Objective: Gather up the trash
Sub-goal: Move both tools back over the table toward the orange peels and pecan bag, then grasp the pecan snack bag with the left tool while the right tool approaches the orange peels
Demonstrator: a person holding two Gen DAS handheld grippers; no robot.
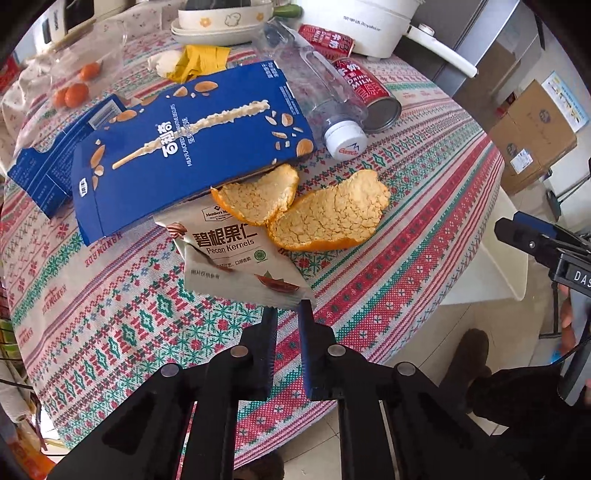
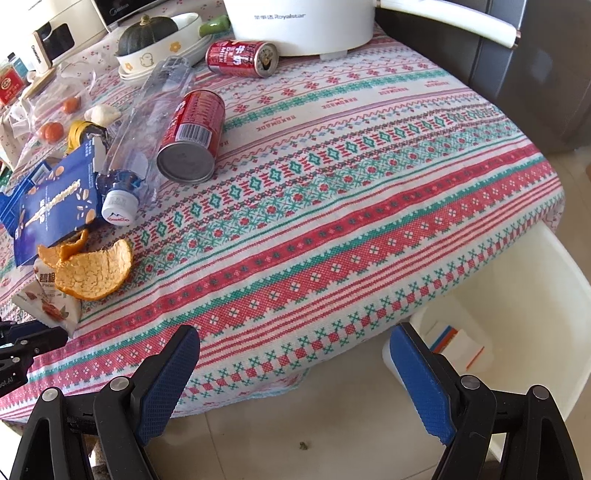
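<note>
A white pecan kernels packet (image 1: 236,266) lies near the table's front edge, partly under a blue snack box (image 1: 184,147). My left gripper (image 1: 287,314) is shut on the packet's near corner. Two pieces of orange peel (image 1: 332,218) rest against the packet and box. Behind them lie a clear plastic bottle (image 1: 321,92) with a white cap and a red milk can (image 1: 369,96); a second red can (image 2: 240,59) lies farther back. My right gripper (image 2: 295,369) hangs open over the table's edge with nothing between its fingers, beside a white bin (image 2: 524,295).
The patterned tablecloth (image 2: 332,184) covers a round table. At the back stand a white cooker (image 2: 295,22), a bowl with a squash (image 2: 155,37) and tangerines (image 1: 74,94). A cardboard box (image 1: 532,136) sits on the floor beyond the bin.
</note>
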